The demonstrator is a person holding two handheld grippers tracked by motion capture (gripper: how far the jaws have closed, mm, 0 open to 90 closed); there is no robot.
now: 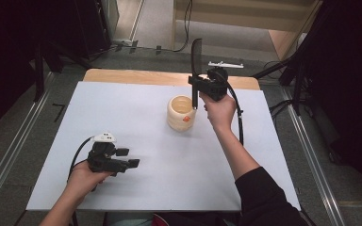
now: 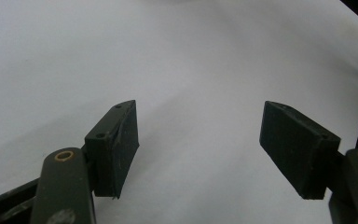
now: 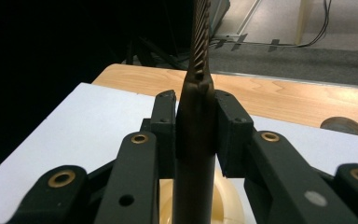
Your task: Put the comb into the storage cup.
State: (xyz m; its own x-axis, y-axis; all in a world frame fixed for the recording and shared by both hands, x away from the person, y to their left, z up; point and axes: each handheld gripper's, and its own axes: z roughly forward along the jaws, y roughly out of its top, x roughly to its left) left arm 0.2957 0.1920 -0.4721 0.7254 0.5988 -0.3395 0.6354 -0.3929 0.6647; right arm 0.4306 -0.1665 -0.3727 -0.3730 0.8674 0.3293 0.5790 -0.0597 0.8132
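My right gripper [image 1: 196,85] is shut on the handle of a dark utensil [image 1: 197,52] and holds it upright, ridged head on top. The handle's lower end dips into a cream-coloured cup [image 1: 181,113] with an orange mark, standing mid-table. In the right gripper view both pads [image 3: 230,133] press the utensil [image 3: 195,154] from either side, and the cup [image 3: 233,200] sits just below. At the front left, my left gripper [image 1: 128,157] rests low over the white table sheet [image 1: 146,127], open; its jaws stand wide apart with nothing between them [image 2: 198,144].
A strip of wooden tabletop [image 1: 136,76] shows beyond the white sheet. A white bracket [image 1: 225,64] lies on the floor behind the table, with cables near it. Metal rails run along both sides. A dark round thing [image 3: 342,125] sits on the wood.
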